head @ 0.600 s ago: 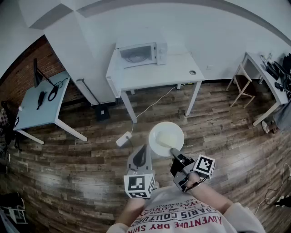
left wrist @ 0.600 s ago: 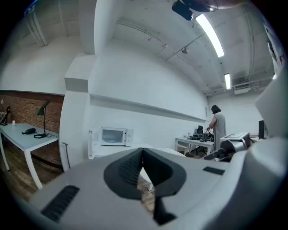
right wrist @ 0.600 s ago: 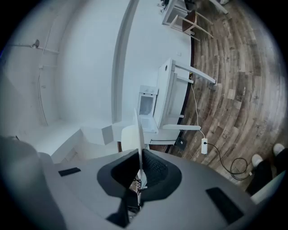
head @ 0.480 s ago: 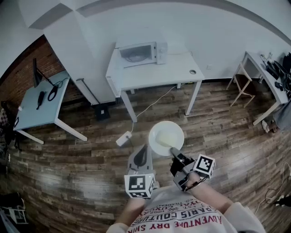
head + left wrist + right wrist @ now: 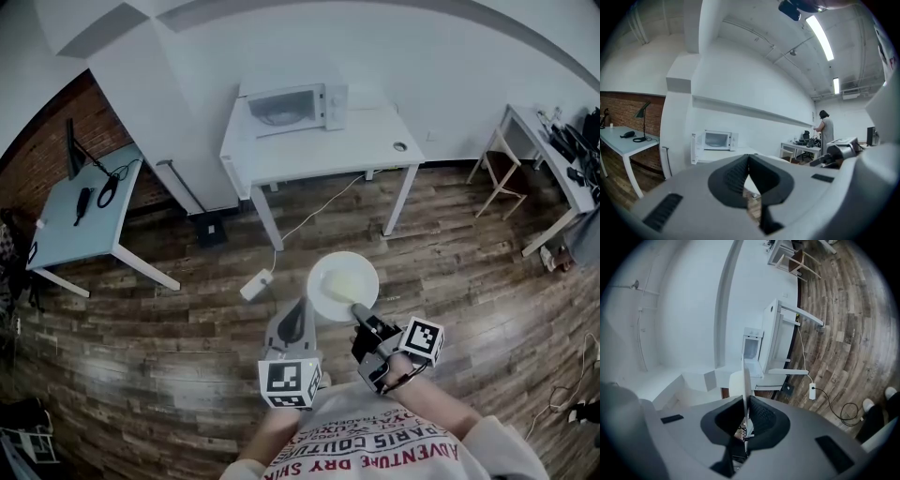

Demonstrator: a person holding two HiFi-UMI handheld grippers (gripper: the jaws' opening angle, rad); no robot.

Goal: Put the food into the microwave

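Over the wooden floor [image 5: 178, 328], near the person, the right gripper [image 5: 359, 314] clamps the near rim of a white plate [image 5: 343, 286] of pale food. Just left, the left gripper [image 5: 298, 307] is pinched together, empty. Far off, the microwave [image 5: 298, 105] sits on a white table [image 5: 375, 141].

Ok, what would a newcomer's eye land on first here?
A white plate of pale food, gripped at its rim by the right gripper, fills the head view's lower centre. Beyond it, the microwave stands on a white table by the wall; the left gripper is shut and empty.
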